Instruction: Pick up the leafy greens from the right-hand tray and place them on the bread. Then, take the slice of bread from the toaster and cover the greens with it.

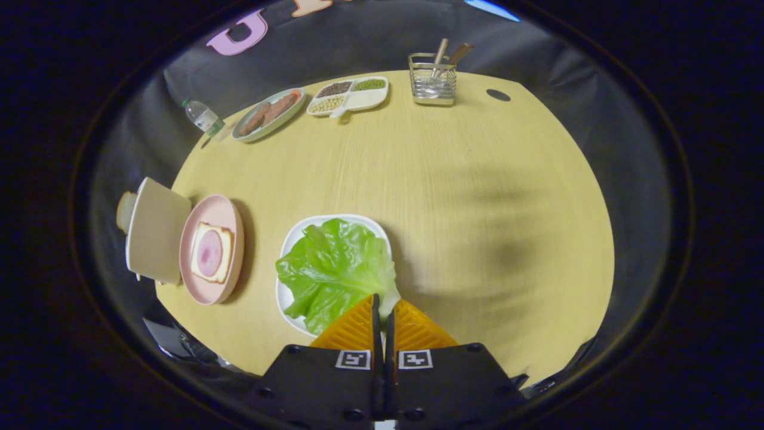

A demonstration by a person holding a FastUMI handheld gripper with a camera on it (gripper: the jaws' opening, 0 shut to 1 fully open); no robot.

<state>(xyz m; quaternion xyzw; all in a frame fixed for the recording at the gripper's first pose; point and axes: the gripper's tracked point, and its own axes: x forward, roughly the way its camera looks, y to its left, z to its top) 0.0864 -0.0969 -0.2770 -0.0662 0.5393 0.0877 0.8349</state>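
Gripper view: gripper [382, 307] fingers pressed together, apparently pinching the leafy greens [334, 272] on the white tray [291, 239] at the tabletop's near edge. Lift gently, then carry left to the bread [210, 252].

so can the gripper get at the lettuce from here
Probably yes: the gripper sits right at the lettuce on the white tray, nothing between, though its fingers look closed and would need opening first.
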